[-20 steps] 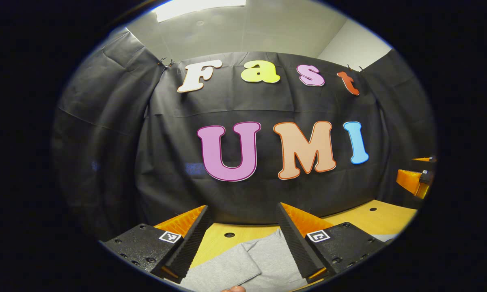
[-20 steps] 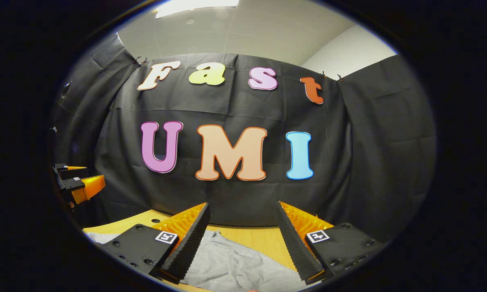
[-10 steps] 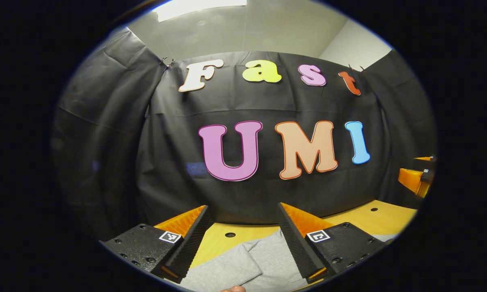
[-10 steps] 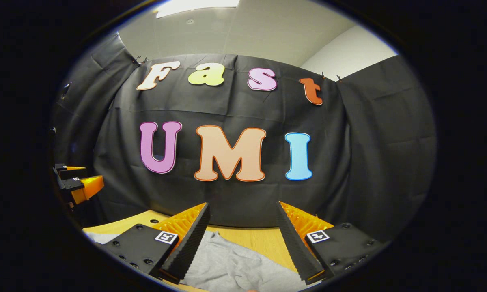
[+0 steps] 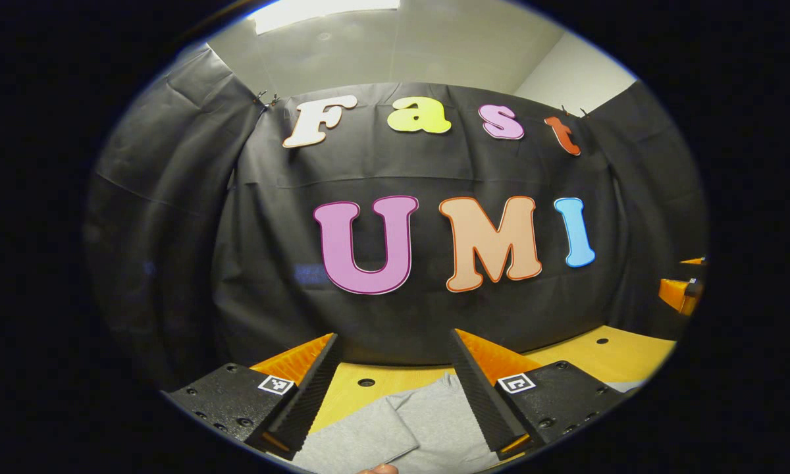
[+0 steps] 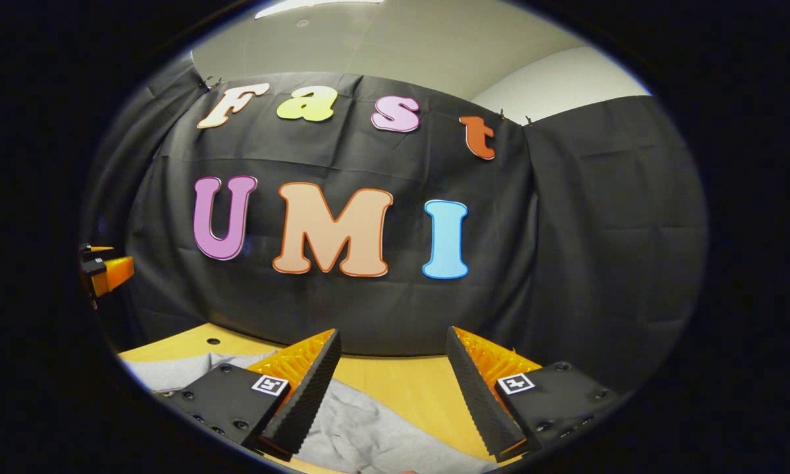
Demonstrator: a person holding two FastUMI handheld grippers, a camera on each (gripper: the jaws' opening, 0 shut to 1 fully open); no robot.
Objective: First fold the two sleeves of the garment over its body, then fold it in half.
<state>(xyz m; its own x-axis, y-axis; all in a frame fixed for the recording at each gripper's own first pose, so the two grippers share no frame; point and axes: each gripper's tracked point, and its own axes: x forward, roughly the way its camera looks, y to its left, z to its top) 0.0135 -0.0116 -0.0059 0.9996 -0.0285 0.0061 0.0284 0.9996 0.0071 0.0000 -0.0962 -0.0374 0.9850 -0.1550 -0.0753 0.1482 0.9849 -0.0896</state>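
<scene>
While both tools hang above the wooden table [image 5: 622,352], entries run left to right. Item 1 — left gripper [image 5: 393,385]: jaws spread wide, nothing between them, poised over the grey garment [image 5: 401,428], which lies flat on the table with a fold edge showing below the fingers. Item 2 — right gripper [image 6: 392,388]: jaws likewise wide and empty, over rumpled cloth of the same garment [image 6: 368,428]. Judgement: the sleeve fold looks not yet finished; each gripper should come down onto a sleeve edge, pinch 1 layer only, and carry it inward without dragging the body. Room: bare table lies beyond the cloth toward the black backdrop [image 6: 599,230]; the 2 grippers stand well apart.
</scene>
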